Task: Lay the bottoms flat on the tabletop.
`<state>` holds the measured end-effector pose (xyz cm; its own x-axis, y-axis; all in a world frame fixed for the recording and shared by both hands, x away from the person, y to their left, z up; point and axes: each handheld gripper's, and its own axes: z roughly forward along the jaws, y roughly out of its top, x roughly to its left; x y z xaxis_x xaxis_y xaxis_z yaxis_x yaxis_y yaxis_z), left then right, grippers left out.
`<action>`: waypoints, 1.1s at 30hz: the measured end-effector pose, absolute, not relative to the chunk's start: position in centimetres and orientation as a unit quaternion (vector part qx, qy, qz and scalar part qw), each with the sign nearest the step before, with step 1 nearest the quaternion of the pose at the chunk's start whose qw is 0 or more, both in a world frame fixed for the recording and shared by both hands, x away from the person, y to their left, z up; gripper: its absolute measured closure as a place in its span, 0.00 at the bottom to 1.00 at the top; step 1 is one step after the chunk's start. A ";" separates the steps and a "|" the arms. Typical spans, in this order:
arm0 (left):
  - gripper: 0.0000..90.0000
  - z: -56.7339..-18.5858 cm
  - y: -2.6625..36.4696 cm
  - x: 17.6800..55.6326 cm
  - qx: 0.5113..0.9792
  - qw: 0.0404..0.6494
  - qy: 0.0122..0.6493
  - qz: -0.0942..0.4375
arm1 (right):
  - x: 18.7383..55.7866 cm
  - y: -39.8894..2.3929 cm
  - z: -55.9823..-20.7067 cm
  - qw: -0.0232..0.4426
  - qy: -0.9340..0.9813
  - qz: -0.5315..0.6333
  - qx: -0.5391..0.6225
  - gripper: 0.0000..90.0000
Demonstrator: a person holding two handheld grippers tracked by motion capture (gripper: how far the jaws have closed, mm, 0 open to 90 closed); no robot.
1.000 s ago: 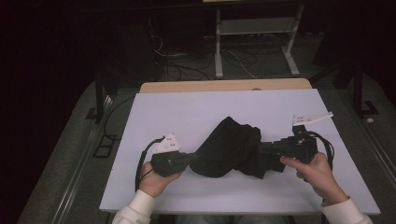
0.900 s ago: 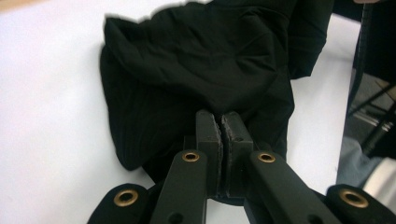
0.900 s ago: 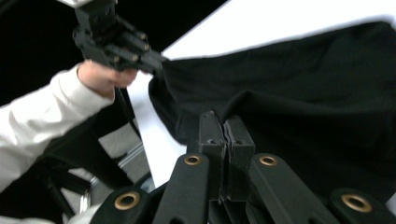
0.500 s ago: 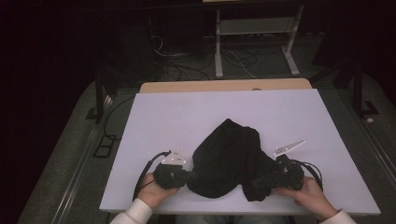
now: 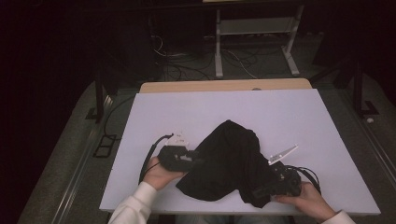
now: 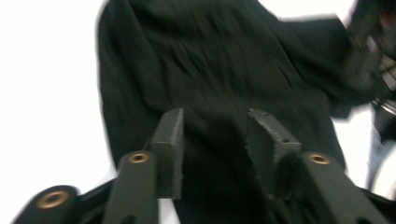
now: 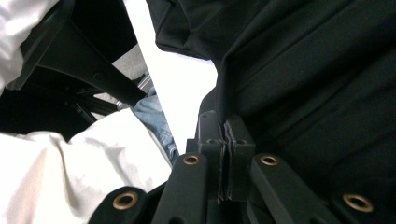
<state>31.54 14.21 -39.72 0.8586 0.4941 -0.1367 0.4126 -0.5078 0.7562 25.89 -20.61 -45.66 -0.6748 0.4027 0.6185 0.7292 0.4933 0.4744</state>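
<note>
lying crumpled at the near middle of the white table (image 5: 299, 116): black cloth (image 5: 231, 161). right gripper (image 7: 225, 135) clamped on its edge; left gripper (image 6: 215, 135) jaws just opened, cloth between, unpinched.

Inspection for legible markings: none found. No text, label, brand, number or sign can be read on any surface in the high view or in either gripper view.
</note>
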 end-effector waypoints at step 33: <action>0.43 -40.6 4.0 44.0 0.877 0.395 0.261 0.076 | 28.0 -24.9 -43.1 0.074 -0.793 -0.435 -0.419 0.38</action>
<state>44.03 4.03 -40.59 0.8519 0.5187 -0.0722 0.3979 -0.5514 0.7333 28.04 -24.90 -43.07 -0.6374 0.6008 0.4825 0.7296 0.2690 0.6288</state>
